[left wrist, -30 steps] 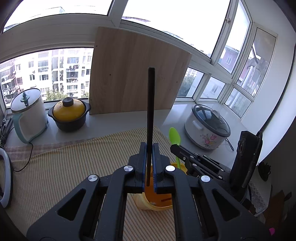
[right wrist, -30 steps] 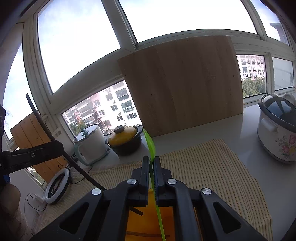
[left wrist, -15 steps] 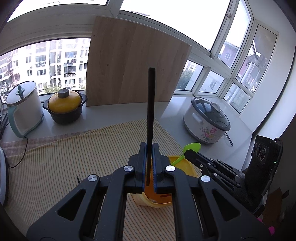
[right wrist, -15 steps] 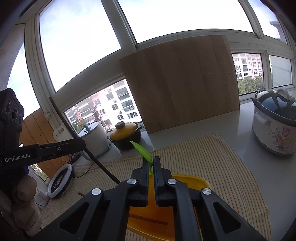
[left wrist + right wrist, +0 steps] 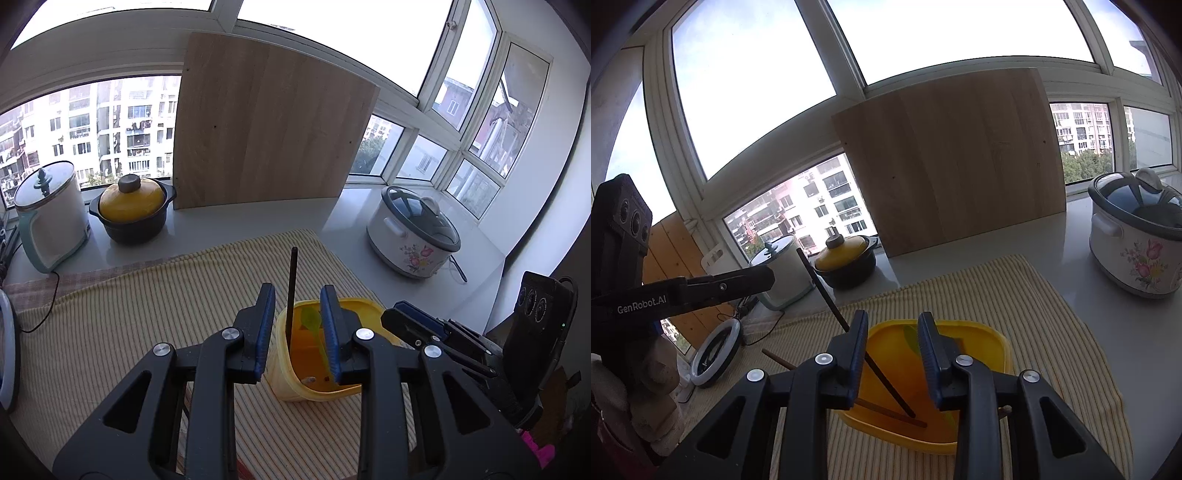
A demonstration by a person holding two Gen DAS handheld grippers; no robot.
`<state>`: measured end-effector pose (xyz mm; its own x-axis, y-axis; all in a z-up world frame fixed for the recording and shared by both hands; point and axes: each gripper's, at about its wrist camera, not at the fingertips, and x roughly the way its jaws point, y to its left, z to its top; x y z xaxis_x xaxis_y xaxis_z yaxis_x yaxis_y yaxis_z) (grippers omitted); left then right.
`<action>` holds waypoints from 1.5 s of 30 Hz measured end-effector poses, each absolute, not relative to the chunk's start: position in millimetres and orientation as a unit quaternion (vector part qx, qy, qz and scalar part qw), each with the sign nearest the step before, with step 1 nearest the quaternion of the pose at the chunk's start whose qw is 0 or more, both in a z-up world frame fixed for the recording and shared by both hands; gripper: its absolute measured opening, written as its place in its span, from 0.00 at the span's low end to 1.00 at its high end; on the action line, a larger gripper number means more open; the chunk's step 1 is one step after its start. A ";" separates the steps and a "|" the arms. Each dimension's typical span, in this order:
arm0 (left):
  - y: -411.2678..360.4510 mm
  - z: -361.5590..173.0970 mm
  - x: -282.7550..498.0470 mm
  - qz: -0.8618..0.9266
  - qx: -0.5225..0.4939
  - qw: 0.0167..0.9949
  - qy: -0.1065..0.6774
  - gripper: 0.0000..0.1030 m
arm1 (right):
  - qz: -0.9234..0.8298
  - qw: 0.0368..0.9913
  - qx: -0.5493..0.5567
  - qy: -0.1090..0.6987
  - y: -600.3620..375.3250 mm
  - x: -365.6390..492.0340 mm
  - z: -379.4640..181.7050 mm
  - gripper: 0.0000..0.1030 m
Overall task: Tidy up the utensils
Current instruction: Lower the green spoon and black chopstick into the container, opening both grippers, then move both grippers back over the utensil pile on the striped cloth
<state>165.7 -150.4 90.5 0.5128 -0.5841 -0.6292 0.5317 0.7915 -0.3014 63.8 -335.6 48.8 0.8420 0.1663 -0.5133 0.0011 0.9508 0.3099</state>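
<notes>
both tools have let go since the earlier frames. the left hand-held gripper, which was clamped on the black chopstick 0.5 s ago, now has its blue pads spread wide, and the chopstick stands free between them, leaning in the yellow container with its upper end poking above the rim. the right hand-held gripper was pinching the green spoon before; its jaws are now apart too, and the spoon lies inside the container, partly hidden behind the pads. a brown chopstick rests low across the container, its end sticking out over the striped cloth on the table. in the background stand a wooden board, a yellow-lidded pot, a white kettle and a floral rice cooker.
</notes>
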 end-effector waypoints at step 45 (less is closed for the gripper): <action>1.6 -109.8 135.2 -0.171 -0.044 0.828 0.533 0.24 | 0.226 0.837 0.024 0.498 -184.5 64.2 -97.7 0.24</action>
